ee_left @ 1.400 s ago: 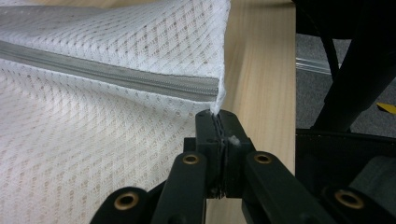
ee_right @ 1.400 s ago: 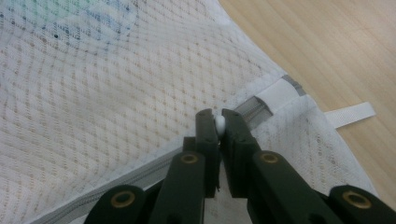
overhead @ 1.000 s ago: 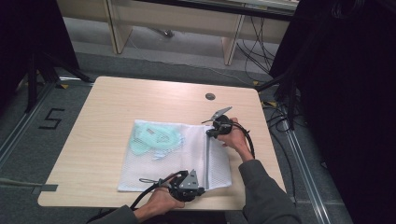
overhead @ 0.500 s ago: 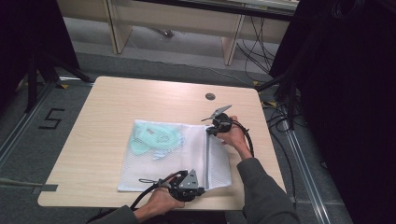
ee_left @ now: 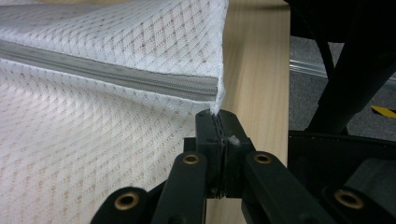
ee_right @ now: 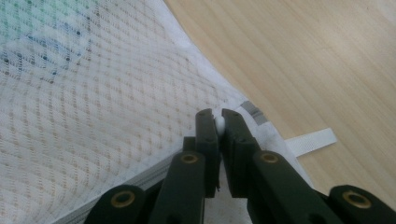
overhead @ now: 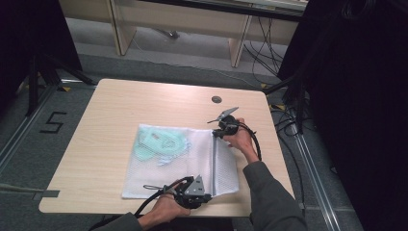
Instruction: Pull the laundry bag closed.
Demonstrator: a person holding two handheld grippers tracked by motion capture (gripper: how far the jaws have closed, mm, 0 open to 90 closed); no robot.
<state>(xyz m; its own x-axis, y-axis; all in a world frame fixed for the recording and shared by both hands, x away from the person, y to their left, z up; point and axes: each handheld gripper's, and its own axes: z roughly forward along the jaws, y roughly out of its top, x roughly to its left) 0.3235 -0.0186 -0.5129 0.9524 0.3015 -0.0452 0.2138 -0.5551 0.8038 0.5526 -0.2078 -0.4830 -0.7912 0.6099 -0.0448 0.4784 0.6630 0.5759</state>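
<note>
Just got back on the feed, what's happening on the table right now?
A person holds a white mesh zip bag flat on the light wooden table, with a pale green item inside. The left gripper is shut on the bag's near corner by the grey zipper. The right gripper pinches the far end, apparently at the zipper pull.

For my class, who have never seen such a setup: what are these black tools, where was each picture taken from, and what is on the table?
A person sits at a wooden table and holds a hand-operated clamp with two black jaws in each hand. The high view looks down from above. Each of the other two pictures comes from a small camera riding on one clamp, looking along its jaws. A white mesh laundry bag with a grey zipper lies flat, with pale green fabric inside. The left gripper is closed on the near end of the bag's zipper edge. The right gripper pinches the far end, by a white tab.
</note>
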